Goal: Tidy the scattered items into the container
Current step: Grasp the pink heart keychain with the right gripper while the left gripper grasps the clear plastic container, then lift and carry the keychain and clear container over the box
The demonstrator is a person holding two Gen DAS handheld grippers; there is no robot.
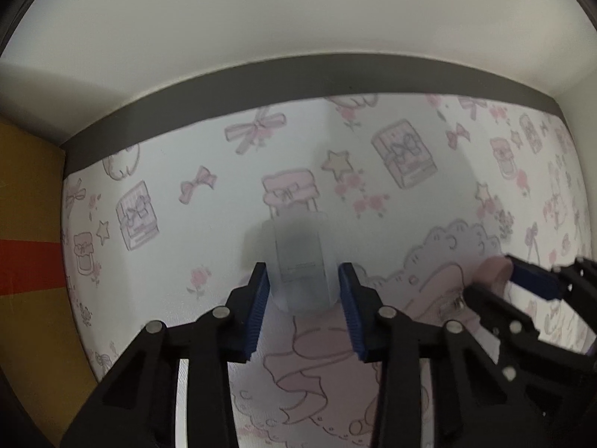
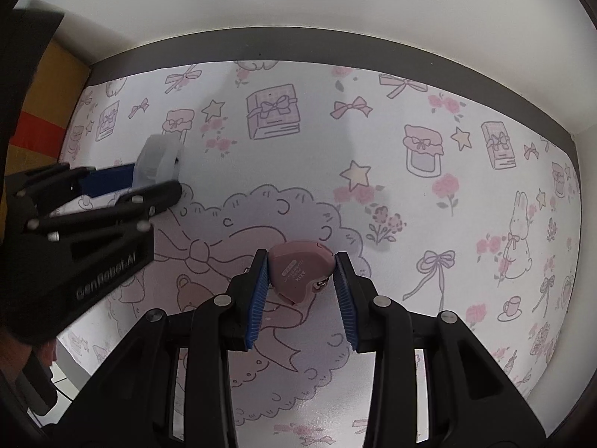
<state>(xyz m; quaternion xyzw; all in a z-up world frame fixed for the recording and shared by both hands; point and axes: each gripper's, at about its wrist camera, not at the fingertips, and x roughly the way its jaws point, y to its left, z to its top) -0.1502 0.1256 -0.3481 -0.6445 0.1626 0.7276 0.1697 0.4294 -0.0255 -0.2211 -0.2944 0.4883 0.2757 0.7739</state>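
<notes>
A frosted, translucent small case (image 1: 298,257) sits between the blue pads of my left gripper (image 1: 303,280), which is shut on it just above the patterned cloth. The right wrist view shows the same case (image 2: 156,156) in the left gripper (image 2: 156,183) at the left. A pink heart-shaped case (image 2: 298,272) is clamped between the pads of my right gripper (image 2: 300,272). In the left wrist view the right gripper (image 1: 492,278) enters from the right with the pink case (image 1: 494,267) in it. No container is in view.
A white cloth (image 2: 410,205) printed with pink bows, jars and flowers covers the table. A dark grey strip (image 1: 298,74) runs along its far edge under a white wall. A yellow box with a red stripe (image 1: 26,224) stands at the left.
</notes>
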